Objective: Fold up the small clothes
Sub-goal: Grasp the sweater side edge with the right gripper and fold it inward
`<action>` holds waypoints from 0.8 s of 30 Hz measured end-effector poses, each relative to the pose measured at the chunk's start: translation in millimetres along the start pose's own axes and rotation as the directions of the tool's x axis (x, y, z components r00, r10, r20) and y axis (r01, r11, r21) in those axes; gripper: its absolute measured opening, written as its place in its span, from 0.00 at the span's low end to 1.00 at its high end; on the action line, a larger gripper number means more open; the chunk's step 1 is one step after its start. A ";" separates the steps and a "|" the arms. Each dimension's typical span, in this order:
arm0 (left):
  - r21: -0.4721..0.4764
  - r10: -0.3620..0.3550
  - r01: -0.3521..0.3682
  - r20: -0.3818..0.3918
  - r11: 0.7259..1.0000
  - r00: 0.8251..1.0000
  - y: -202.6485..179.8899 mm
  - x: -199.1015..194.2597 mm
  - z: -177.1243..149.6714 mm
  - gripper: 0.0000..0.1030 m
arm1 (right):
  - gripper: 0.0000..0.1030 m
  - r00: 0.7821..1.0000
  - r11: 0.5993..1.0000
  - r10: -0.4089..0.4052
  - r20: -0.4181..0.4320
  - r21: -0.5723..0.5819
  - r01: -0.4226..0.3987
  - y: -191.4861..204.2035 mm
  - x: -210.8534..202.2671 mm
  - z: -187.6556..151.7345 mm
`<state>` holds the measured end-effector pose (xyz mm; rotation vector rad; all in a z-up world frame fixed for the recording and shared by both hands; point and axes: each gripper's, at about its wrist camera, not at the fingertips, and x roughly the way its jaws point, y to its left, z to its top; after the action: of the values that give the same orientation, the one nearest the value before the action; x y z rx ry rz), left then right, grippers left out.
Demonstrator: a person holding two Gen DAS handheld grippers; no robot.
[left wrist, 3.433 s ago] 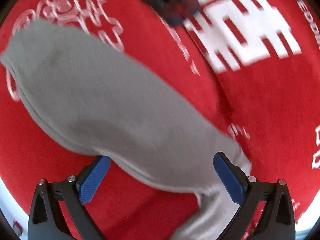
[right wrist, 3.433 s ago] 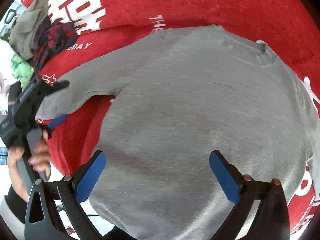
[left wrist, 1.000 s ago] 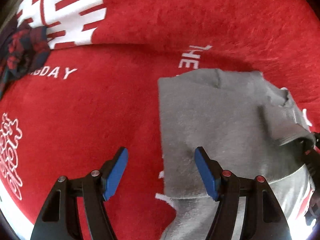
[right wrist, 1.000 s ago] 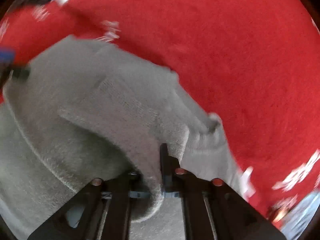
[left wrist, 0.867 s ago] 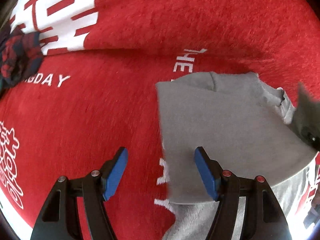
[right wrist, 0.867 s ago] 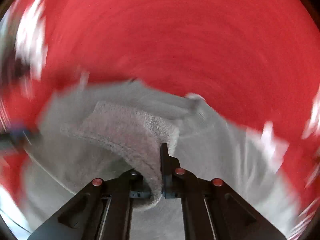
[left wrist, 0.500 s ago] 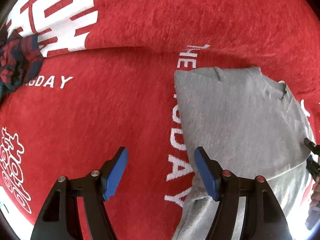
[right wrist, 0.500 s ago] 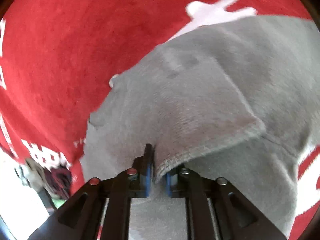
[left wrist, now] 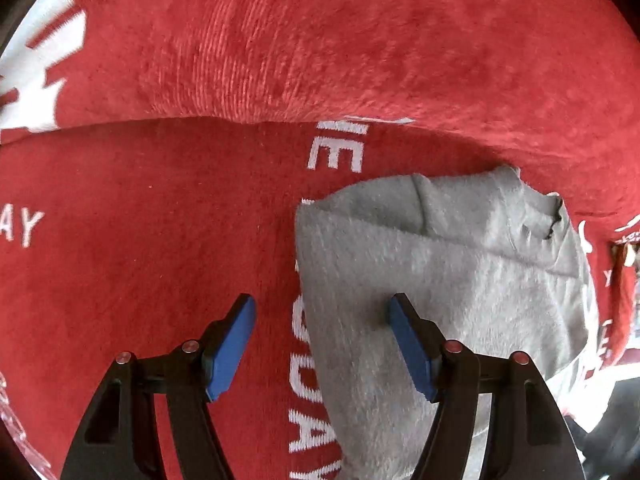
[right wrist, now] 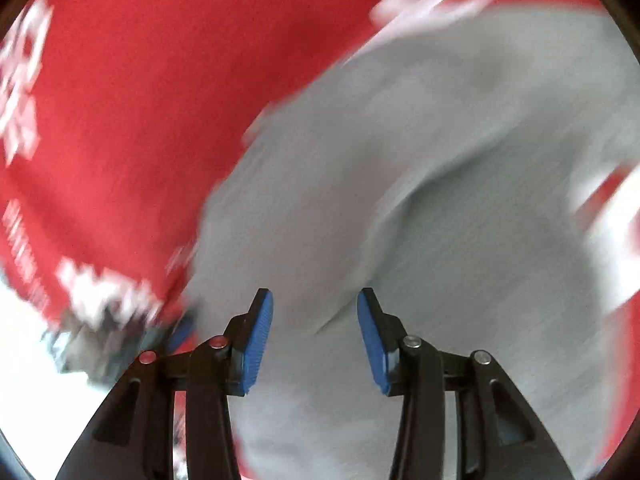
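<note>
A small grey sweater lies partly folded on a red blanket with white lettering. Its left edge is straight and a fold ridge crosses its upper part. My left gripper is open and empty, straddling the sweater's left edge just above the fabric. In the blurred right wrist view the same sweater fills the right half. My right gripper is open and empty above it.
The red blanket covers a soft surface with a raised cushion ridge behind the sweater. A dark blurred shape sits at the blanket's edge at lower left of the right wrist view.
My right gripper has let go of the sweater edge and opened, and is moving fast. The left gripper has moved closer to the sweater's left edge.
</note>
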<state>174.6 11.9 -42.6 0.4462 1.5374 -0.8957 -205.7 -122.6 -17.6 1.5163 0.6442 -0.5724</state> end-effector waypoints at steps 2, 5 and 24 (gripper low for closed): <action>-0.009 -0.031 0.031 -0.013 0.999 0.999 5.1 1.7 4.1 0.68 | 0.46 0.989 0.994 0.106 -0.098 0.028 -0.104 22.4 46.2 -24.4; -0.003 -0.069 0.069 -0.020 0.998 0.997 14.2 4.7 7.2 0.66 | 0.46 0.975 0.983 0.178 -0.136 0.080 -0.168 48.6 110.4 -43.8; 0.123 -0.007 -0.005 0.095 0.992 0.995 39.3 -24.3 -1.1 0.10 | 0.38 0.987 0.998 0.039 -0.154 -0.046 -0.047 72.3 133.8 -38.5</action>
<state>207.0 42.5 -30.3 0.4847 1.4006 -1.0023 -60.7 -78.0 -57.6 1.5334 0.7364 -0.4069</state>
